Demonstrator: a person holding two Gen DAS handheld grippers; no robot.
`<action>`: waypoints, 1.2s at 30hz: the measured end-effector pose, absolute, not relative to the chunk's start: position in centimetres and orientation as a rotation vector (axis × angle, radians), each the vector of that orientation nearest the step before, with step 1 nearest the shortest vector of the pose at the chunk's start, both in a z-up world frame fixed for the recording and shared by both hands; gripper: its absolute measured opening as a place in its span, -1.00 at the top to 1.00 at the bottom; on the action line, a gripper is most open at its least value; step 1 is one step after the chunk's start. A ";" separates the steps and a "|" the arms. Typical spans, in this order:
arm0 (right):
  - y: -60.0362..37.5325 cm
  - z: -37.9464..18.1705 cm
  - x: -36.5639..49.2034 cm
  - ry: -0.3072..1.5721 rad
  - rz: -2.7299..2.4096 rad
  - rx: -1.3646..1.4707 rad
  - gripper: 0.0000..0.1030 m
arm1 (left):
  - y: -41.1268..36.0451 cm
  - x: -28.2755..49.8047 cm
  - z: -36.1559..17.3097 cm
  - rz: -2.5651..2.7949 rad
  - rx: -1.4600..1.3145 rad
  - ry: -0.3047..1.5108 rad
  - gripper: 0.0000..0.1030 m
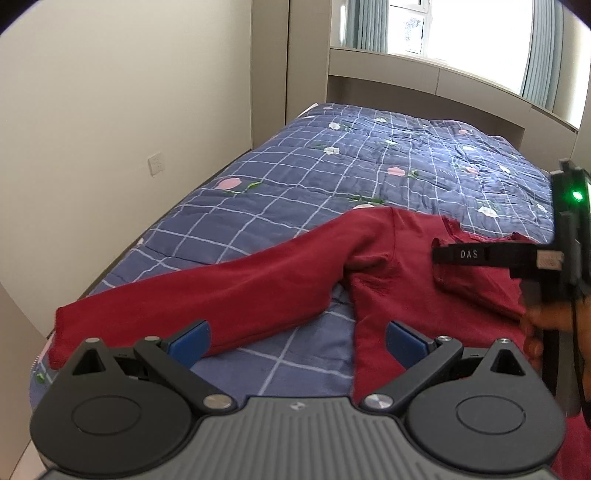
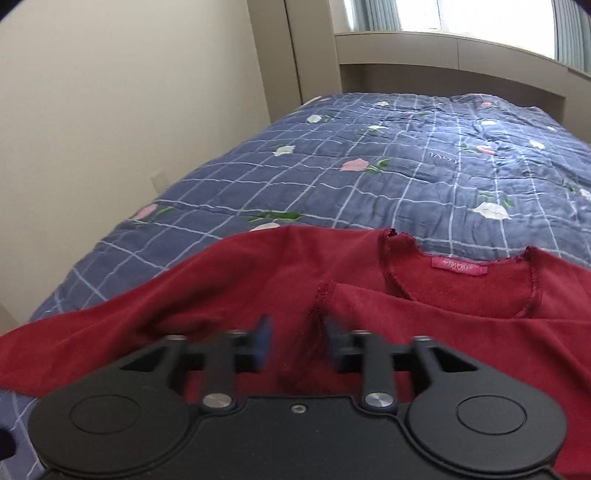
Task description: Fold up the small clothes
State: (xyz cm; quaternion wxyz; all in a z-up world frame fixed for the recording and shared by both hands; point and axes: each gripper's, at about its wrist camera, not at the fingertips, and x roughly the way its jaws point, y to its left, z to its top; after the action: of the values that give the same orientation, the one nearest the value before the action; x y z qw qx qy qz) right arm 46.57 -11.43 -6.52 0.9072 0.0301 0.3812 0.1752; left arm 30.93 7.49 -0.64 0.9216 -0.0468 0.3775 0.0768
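Both claws stand over the near end of the bed. Our left claw [image 1: 297, 341] has its blue pads spread wide with nothing between them; it hovers above the gap where the outstretched sleeve [image 1: 207, 291] meets the body of the red top [image 1: 399, 266]. Our right claw [image 2: 297, 341] is parted about halfway, its pads blurred, above a ridge of red cloth that rises between them; the pads do not look pressed on it, so we judge nothing is held.

The red top lies spread on the quilt [image 1: 332, 166], neck opening [image 2: 461, 291] toward the far end with a pink label [image 2: 460, 271] showing inside it. One long sleeve runs out to the left, its cuff near the bed's left edge. On the right side a flap seems already laid over the body.

We judge the knit light, limp and a little stretchy. It will sag and bunch rather than hold a shape, and it should not slip from the pads. Good holds look to be the cuff and the shoulder seam, pinching only the top layer and leaving the quilt alone.

The quilt is blue with white grid lines and scattered flowers, soft and slightly rumpled. A plain wall with a socket [image 1: 157, 164] runs along the left; a window [image 1: 417, 26] with pale curtains sits at the far end.
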 end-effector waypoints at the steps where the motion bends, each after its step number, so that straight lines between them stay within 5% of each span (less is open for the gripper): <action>1: -12.0 -6.3 46.2 0.776 0.370 0.067 -0.42 | 7.3 31.2 -0.6 0.155 -0.101 0.774 -0.99; 6: -17.7 -4.4 43.1 0.673 0.331 0.033 -0.98 | 5.2 33.9 -0.8 0.126 -0.097 0.763 -0.99; 15: -32.4 -5.3 40.0 0.574 -0.099 -0.160 -0.99 | -2.3 42.3 -3.9 -0.021 -0.073 0.709 -0.99; 23: -40.2 -8.4 41.8 0.627 -0.216 -0.004 -0.99 | -6.1 47.5 -8.3 0.013 0.008 0.766 -0.99; 36: -44.9 -9.3 41.4 0.668 -0.360 0.030 -0.99 | -5.3 46.3 -11.6 0.052 0.009 0.673 -1.00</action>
State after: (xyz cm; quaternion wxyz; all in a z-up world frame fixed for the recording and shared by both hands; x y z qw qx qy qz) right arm 41.43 -44.90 -9.35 0.9288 0.0144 0.3260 -0.1757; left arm 46.30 -5.33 -11.57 0.9436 0.0045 0.3301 0.0256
